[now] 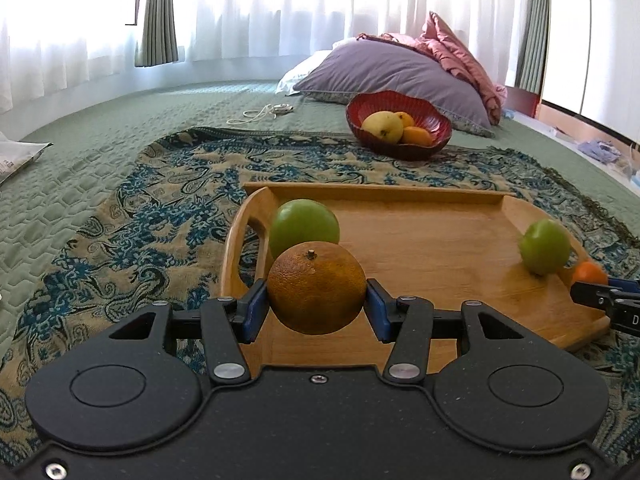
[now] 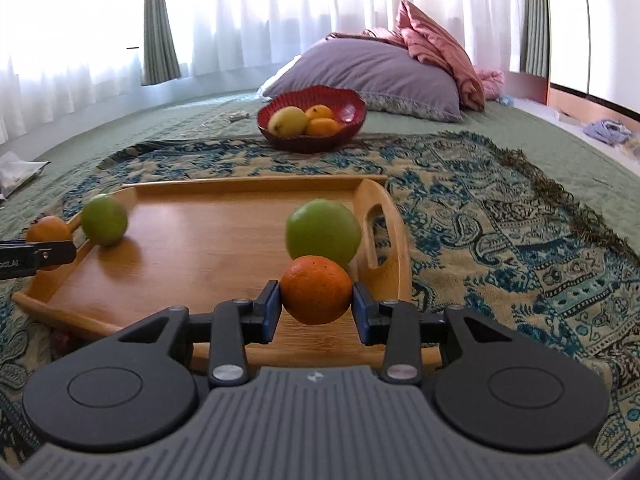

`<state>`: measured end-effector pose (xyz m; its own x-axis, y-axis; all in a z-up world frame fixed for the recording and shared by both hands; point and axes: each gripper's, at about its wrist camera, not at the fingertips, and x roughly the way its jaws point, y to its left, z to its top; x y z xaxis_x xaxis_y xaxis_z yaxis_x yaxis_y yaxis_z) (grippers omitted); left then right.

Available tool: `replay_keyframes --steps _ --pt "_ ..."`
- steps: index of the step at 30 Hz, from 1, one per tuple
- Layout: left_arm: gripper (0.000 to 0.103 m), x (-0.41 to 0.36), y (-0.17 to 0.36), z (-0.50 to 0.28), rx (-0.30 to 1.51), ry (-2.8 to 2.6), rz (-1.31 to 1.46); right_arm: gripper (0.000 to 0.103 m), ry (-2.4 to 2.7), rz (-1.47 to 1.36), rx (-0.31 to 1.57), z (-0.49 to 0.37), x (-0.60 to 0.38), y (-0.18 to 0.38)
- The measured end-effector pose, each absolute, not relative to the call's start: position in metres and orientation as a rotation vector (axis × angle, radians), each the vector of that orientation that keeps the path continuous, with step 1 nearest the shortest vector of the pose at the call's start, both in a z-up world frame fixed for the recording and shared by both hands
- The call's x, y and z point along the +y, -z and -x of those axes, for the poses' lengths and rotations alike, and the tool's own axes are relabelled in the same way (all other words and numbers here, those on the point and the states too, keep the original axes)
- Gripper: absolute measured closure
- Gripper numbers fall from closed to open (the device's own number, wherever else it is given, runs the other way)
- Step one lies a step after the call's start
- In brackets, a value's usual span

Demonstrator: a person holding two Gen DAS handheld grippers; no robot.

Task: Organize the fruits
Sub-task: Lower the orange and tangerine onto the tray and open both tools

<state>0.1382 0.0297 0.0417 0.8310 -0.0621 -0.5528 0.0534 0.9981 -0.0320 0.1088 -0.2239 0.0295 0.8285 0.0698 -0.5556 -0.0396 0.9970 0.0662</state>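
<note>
1. Left tool is gripping a dull brownish orange between its blue pads, stem end up, clear of the wooden tray floor.
2. Right tool is gripping a brighter orange, pads pressing on both sides, hanging over the tray's near right corner.
3. Two green apples are sitting in the tray: one by the left handle cutout, just behind the dull orange in the left wrist view; the other by the right handle, just behind the bright orange in the right wrist view.
4. Each tool is showing at the edge of the other's view (right tool at the far right edge of the left view, left tool at the far left edge of the right view), each with its orange partly visible.
5. Tray is lying on a blue-and-tan patterned throw, which is lying over a green quilted bed.
6. Red bowl is sitting beyond the tray on the throw's far edge, holding a yellow fruit and two small oranges.
7. Purple pillow is lying behind the bowl, pink bedding bunched against it; white curtains are glowing behind.
</note>
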Motion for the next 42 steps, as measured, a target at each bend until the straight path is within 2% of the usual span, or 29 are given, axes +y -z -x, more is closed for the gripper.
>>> replay_keyframes --steps 42 --pt "0.054 0.022 -0.016 -0.167 0.645 0.037 -0.025 0.061 -0.055 0.001 0.632 -0.126 -0.222 -0.015"
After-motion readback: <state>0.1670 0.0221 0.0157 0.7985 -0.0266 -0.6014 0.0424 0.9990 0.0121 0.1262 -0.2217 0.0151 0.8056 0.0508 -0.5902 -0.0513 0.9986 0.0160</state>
